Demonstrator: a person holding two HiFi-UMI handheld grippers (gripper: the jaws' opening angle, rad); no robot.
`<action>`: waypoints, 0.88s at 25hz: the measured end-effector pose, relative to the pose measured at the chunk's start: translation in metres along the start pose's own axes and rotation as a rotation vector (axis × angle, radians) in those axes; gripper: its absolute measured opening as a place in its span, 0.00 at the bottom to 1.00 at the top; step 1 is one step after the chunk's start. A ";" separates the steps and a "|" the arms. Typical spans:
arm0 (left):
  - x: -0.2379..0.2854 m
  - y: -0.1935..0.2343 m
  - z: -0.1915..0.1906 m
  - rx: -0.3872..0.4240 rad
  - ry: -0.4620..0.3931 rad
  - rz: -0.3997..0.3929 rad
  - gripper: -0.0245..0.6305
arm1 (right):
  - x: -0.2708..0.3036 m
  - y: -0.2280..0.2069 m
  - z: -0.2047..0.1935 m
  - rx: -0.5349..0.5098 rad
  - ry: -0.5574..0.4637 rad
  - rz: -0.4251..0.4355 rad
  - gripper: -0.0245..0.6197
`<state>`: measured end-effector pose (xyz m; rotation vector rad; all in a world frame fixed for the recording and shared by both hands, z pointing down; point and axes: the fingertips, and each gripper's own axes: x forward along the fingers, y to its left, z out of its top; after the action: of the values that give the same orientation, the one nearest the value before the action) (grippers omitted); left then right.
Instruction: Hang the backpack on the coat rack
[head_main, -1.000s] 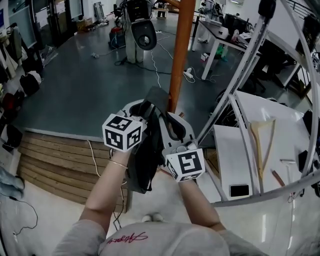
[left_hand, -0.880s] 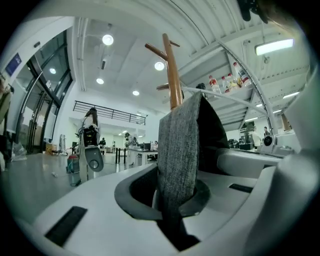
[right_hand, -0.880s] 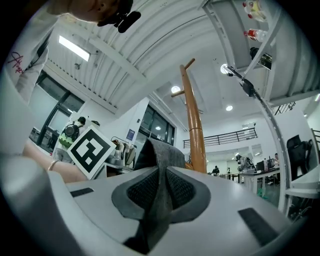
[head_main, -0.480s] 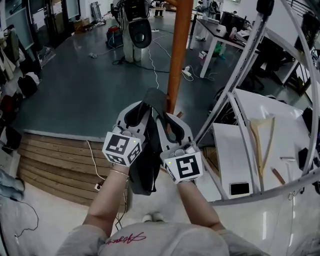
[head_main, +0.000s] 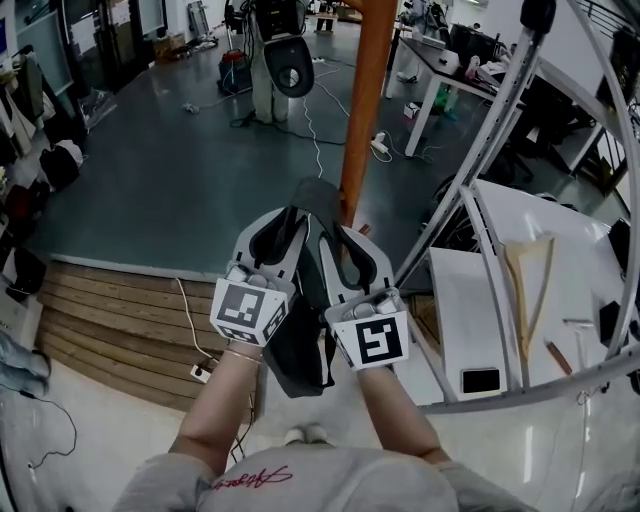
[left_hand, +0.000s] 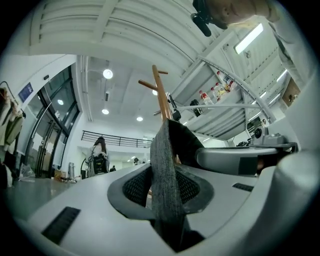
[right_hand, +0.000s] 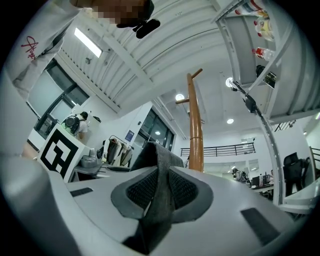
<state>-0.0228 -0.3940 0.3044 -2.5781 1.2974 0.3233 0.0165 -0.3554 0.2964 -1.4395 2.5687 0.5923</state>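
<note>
Grey woven webbing is the hold point: the webbing strap (left_hand: 163, 150) of the backpack (head_main: 298, 350) runs upright through both tools. The left gripper (left_hand: 163, 187) has its pads pressed together on the strap, with the webbing squeezed flat between them. The right gripper (right_hand: 161, 192) also has webbing between its pads and touching them, but its jaws are opening, so treat that hold as the weaker one.

Location: the backpack's dark body hangs below and between the two grippers, in front of the person. The strap rises between the jaw tips as a dark fold. The coat rack (head_main: 360, 110), an orange-brown wooden pole, stands just beyond that fold. A peg (left_hand: 146, 84) projects high on the pole, above the strap. The backpack is not yet on the rack.

Handling, as a judgement:
- The body is soft fabric that sags under its own weight, and it is likely to swing when moved.
- Weight appears moderate, since the strap is drawn taut.
- The webbing is rough and should not slide readily off the textured pads. It is thin and folds easily, so it can creep out of a slackening grip.
- Nothing looks fragile.

Take hold on the webbing either side of the fold. Leave the fold free and open so that a peg can pass through it.
</note>
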 end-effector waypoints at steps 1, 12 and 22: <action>0.000 0.000 0.000 0.000 0.009 0.004 0.18 | 0.001 -0.001 0.001 -0.018 -0.002 -0.005 0.12; 0.008 0.001 -0.004 -0.040 0.054 0.021 0.23 | 0.001 -0.003 0.000 -0.050 0.010 -0.029 0.13; 0.024 0.027 0.016 -0.033 0.055 0.042 0.10 | 0.002 -0.029 0.014 -0.025 0.005 -0.080 0.10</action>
<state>-0.0325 -0.4228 0.2792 -2.6075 1.3782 0.2862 0.0387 -0.3649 0.2756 -1.5457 2.5026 0.6119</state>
